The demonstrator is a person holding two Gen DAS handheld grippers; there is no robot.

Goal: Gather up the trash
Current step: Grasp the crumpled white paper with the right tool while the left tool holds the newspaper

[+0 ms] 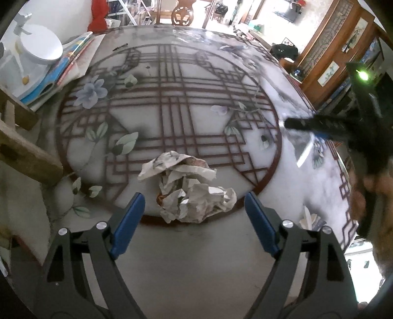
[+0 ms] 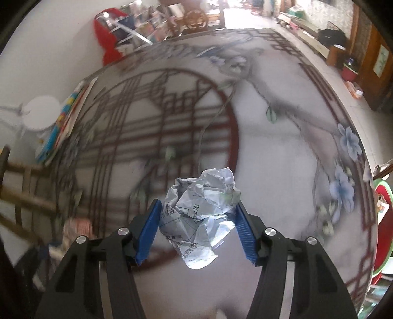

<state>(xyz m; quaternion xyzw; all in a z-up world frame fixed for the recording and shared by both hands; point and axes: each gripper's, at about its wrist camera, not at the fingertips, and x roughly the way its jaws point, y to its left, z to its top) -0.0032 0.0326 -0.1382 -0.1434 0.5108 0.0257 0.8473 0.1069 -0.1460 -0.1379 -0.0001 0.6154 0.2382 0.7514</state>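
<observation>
Right claw (image 2: 196, 216): partly closed, both blue pads pressed against a crumpled ball of printed paper (image 2: 200, 216). The ball is clamped between them and appears raised above the desk (image 2: 282, 152).

Left claw (image 1: 194, 216): wide open, holding nothing. A loose pile of crumpled paper (image 1: 189, 189) lies on the desk just ahead of it, between the lines of the two fingers and touching neither pad.

Desk: round top, pale, printed with a dark red lattice circle plus blue flowers and green leaves. Stack of books (image 1: 56, 73) at its left edge, with a white round stand (image 1: 40, 47) on top. Wooden chair (image 1: 22, 137) just beside that edge. A pen (image 1: 120, 47) lies farther back.

Room: red cloth (image 2: 108, 39) against the white wall, carved wooden chair (image 1: 183, 16) beyond the desk, wooden cabinet (image 1: 341, 51) at the right.

Only the left view shows the loose pile, and the right claw's black body coming in from the right with a green light. Only the right view shows the held ball. The right view is motion-blurred.
</observation>
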